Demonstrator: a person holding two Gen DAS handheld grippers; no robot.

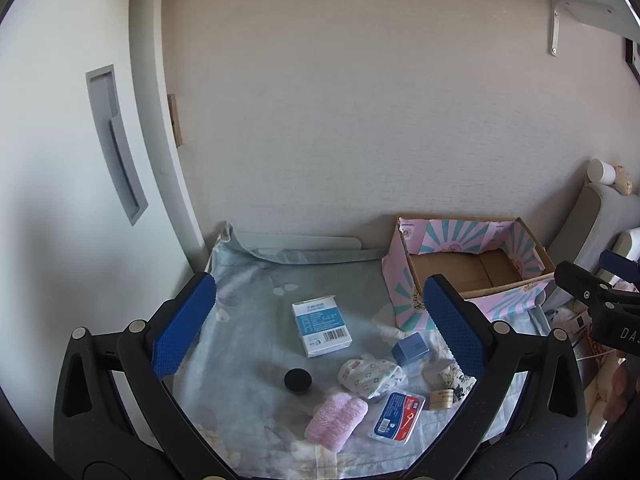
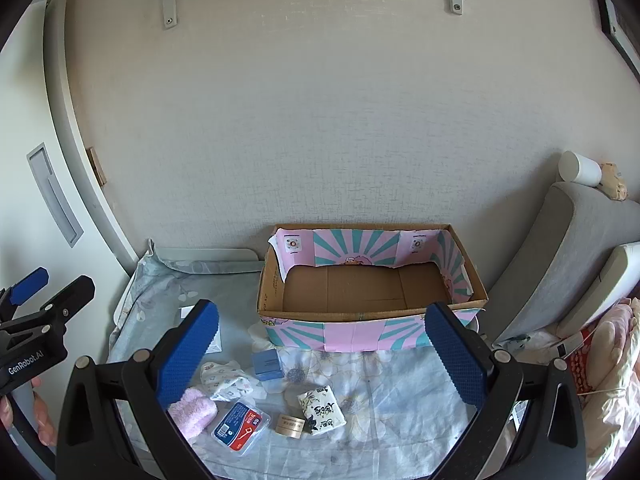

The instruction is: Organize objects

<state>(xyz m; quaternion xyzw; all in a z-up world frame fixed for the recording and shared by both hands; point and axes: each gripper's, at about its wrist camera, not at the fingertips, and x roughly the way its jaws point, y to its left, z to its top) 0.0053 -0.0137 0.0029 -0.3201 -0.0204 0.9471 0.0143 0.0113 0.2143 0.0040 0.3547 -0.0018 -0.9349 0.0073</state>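
Observation:
A cardboard box (image 2: 372, 290) with pink and teal lining stands open and empty on the floral sheet; it also shows in the left wrist view (image 1: 472, 268). In front of it lie a white and blue carton (image 1: 321, 325), a black round lid (image 1: 297, 380), a pink fuzzy pad (image 1: 336, 420), a red and blue floss pack (image 2: 240, 428), a folded patterned cloth (image 2: 226, 380), a small blue box (image 2: 267, 364), a tissue pack (image 2: 321, 409) and a small beige jar (image 2: 290, 426). My left gripper (image 1: 320, 332) and right gripper (image 2: 324, 356) are both open and empty, above the items.
A grey headboard cushion (image 2: 560, 264) and pink bedding (image 2: 608, 360) lie to the right. A wall is behind the box, a white wardrobe door (image 1: 60, 160) to the left. A white cup (image 2: 580, 168) sits on the cushion top.

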